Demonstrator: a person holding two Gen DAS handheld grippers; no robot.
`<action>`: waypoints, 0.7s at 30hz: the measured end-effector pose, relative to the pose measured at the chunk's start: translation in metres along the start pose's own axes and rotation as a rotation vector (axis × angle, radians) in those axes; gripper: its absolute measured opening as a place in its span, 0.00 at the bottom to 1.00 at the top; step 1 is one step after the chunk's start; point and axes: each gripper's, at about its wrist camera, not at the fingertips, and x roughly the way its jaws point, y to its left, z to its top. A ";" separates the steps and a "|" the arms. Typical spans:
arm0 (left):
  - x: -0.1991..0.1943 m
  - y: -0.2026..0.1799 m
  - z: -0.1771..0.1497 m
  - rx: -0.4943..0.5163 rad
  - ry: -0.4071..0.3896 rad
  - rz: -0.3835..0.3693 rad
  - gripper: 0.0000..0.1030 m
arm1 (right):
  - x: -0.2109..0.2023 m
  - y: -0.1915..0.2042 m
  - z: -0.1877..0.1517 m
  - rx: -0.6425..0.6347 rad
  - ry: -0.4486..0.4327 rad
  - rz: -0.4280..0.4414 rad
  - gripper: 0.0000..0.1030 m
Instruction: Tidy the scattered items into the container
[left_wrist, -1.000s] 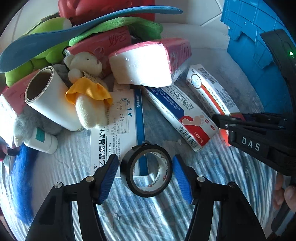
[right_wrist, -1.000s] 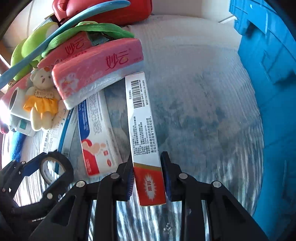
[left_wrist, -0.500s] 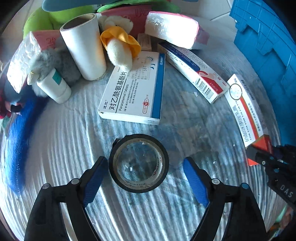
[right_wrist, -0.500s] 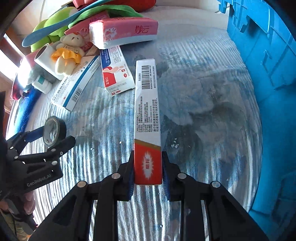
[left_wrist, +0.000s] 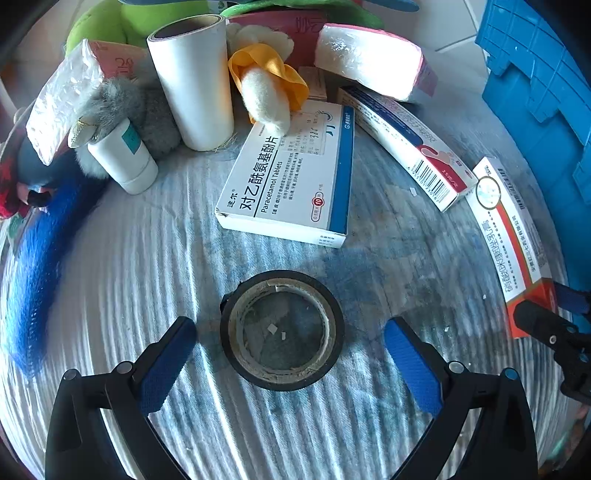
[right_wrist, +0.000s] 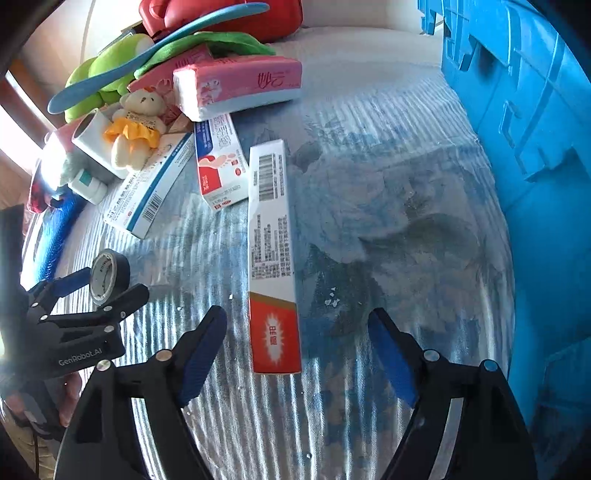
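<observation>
left gripper (left_wrist: 288, 354) spread wide, blue-padded fingers (left_wrist: 166, 365) on either side of a black roll of electrical tape (left_wrist: 282, 330) without touching it. tape lying flat on the blue-and-white striped cloth (left_wrist: 147, 258) over the bench, hollow centre facing up. right gripper (right_wrist: 295, 350) spread wide too, holding nothing. between its fingers (right_wrist: 201, 349), clear of both pads, a long white-and-red cardboard box (right_wrist: 273, 258) with a barcode at the far end, lying flat on the cloth (red end nearest the camera). same box seen at the right edge of the left wrist view, red end beside the right gripper's black tip.

further back, a white-and-blue paracetamol tablet box (left_wrist: 291, 181) flat on the cloth, just beyond the tape. to its right, a long white, blue and red tube carton (left_wrist: 406, 144), angled. behind these, a heap: white paper roll (left_wrist: 195, 81) standing upright, small cream teddy bear in a yellow dress (right_wrist: 135, 127) leaning across the tablet box, pink-and-white tissue pack (right_wrist: 236, 86) resting on top of the carton's far end, small white bottle with a teal label (left_wrist: 123, 157), grey fluffy toy (left_wrist: 110, 107), green plush toy (right_wrist: 103, 74), long blue plastic spoon (right_wrist: 155, 55) lying over the pile, red case (right_wrist: 221, 18) at the back.

blue plastic crate (right_wrist: 535, 147) along the right side, well apart from the heap, near the long box.
</observation>
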 end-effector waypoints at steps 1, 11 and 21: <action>-0.001 0.001 0.001 -0.001 -0.004 0.001 0.98 | -0.003 0.002 0.004 -0.006 -0.007 0.000 0.73; -0.021 0.007 0.019 -0.002 -0.046 0.015 0.55 | 0.007 0.009 0.000 -0.086 0.015 -0.021 0.22; -0.057 0.020 0.022 -0.035 -0.145 0.032 0.55 | -0.026 0.031 -0.014 -0.150 -0.068 0.020 0.22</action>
